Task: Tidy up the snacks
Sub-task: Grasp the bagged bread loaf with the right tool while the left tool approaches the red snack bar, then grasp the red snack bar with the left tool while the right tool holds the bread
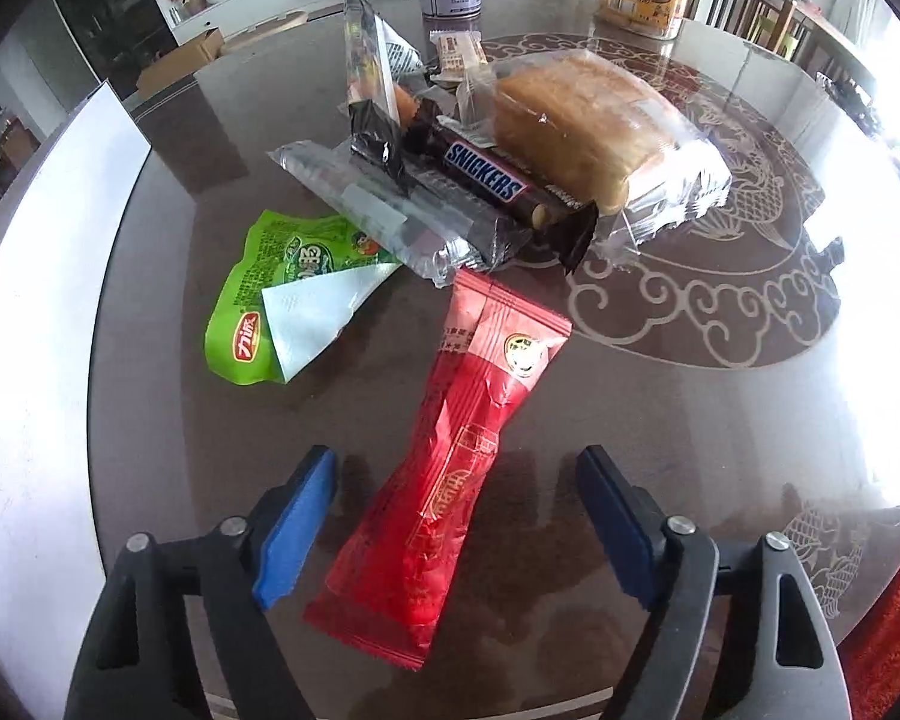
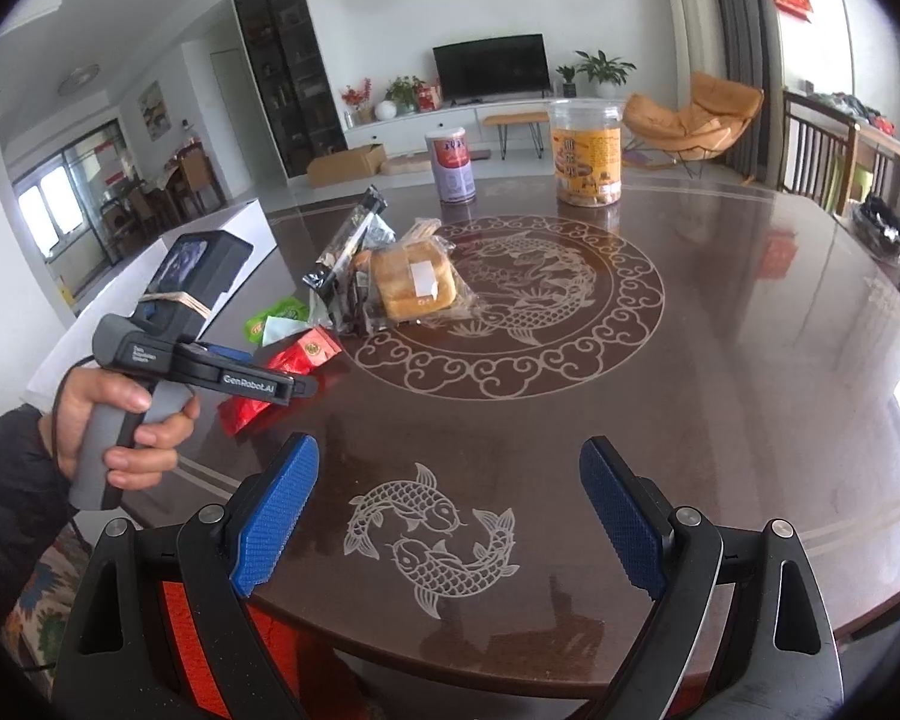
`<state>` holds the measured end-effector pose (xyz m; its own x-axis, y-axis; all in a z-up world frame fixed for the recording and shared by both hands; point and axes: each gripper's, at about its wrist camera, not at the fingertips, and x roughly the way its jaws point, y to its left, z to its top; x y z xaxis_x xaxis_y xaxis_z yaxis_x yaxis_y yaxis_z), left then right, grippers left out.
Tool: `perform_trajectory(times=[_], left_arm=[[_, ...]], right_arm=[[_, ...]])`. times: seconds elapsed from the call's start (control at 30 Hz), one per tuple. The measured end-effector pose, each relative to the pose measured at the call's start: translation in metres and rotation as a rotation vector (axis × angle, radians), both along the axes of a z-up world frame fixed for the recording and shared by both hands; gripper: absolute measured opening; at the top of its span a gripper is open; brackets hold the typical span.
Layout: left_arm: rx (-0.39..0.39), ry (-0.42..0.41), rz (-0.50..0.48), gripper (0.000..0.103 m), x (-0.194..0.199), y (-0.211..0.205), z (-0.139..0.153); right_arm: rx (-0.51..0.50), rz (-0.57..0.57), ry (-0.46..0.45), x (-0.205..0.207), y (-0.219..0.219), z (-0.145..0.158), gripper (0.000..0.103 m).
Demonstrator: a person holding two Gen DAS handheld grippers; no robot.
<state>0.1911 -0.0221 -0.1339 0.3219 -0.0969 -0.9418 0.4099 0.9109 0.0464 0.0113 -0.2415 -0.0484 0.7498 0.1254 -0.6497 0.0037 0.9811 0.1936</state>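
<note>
Between the two blue-padded fingers of the left gripper lies the long red foil snack packet, flat on the glossy dark-brown table. Its long axis runs away from the tool and a little to the right, so the near half sits in the gap while the far, squarer end reaches toward the pile. The jaws straddle it across its narrow width, standing fairly wide, and neither pad touches the wrapper. The left hand is plainly the nearer one. The right gripper hangs well off to the side over bare table, jaws wide with nothing between them.

Just beyond the red packet's far end sits a crinkled green pouch with a white corner folded over, to the tool's left. Further ahead lie a brown Snickers bar, a clear-wrapped loaf of sliced bread and silvery film wrappers, overlapping one another.

The red packet looks thin, slick and creased; a pinch across its width would likely crumple it rather than slip.
</note>
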Motion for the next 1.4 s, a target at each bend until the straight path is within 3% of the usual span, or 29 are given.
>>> perform_trajectory(times=[0.13, 0.27, 0.3, 0.43, 0.53, 0.7, 0.77, 0.83, 1.13, 1.4], left_arm=[[-0.008, -0.033, 0.021, 0.066, -0.002, 0.004, 0.003], [-0.019, -0.047, 0.06, 0.069, -0.003, 0.013, 0.002], [-0.017, -0.052, 0.066, 0.074, -0.003, 0.014, 0.001], [0.072, -0.107, 0.1, 0.096, -0.006, 0.013, -0.001], [0.085, -0.123, 0.104, 0.098, -0.006, 0.014, -0.002], [0.036, -0.075, 0.098, 0.098, -0.004, 0.021, -0.003], [0.004, -0.046, 0.091, 0.098, -0.001, 0.025, -0.006], [-0.021, -0.021, 0.087, 0.1, -0.003, 0.027, -0.007], [-0.052, 0.003, 0.124, 0.103, 0.002, 0.034, -0.012], [0.015, 0.126, 0.079, 0.101, 0.02, 0.026, -0.009]], right_arm=[[0.07, 0.055, 0.076, 0.043, -0.021, -0.004, 0.091], [0.081, 0.117, 0.136, 0.116, -0.021, 0.005, 0.091], [0.083, 0.14, 0.139, 0.134, -0.017, 0.007, 0.091], [-0.04, 0.244, 0.187, 0.213, 0.019, 0.008, 0.091], [-0.142, 0.317, 0.231, 0.259, 0.049, -0.005, 0.091], [-0.189, 0.326, 0.392, 0.313, 0.07, -0.055, 0.093], [-0.247, 0.308, 0.405, 0.317, 0.069, -0.063, 0.086], [-0.206, 0.3, 0.425, 0.316, 0.059, -0.066, 0.075], [-0.22, 0.23, 0.502, 0.255, -0.015, -0.059, 0.077], [-0.037, 0.164, 0.568, 0.219, -0.069, -0.05, 0.081]])
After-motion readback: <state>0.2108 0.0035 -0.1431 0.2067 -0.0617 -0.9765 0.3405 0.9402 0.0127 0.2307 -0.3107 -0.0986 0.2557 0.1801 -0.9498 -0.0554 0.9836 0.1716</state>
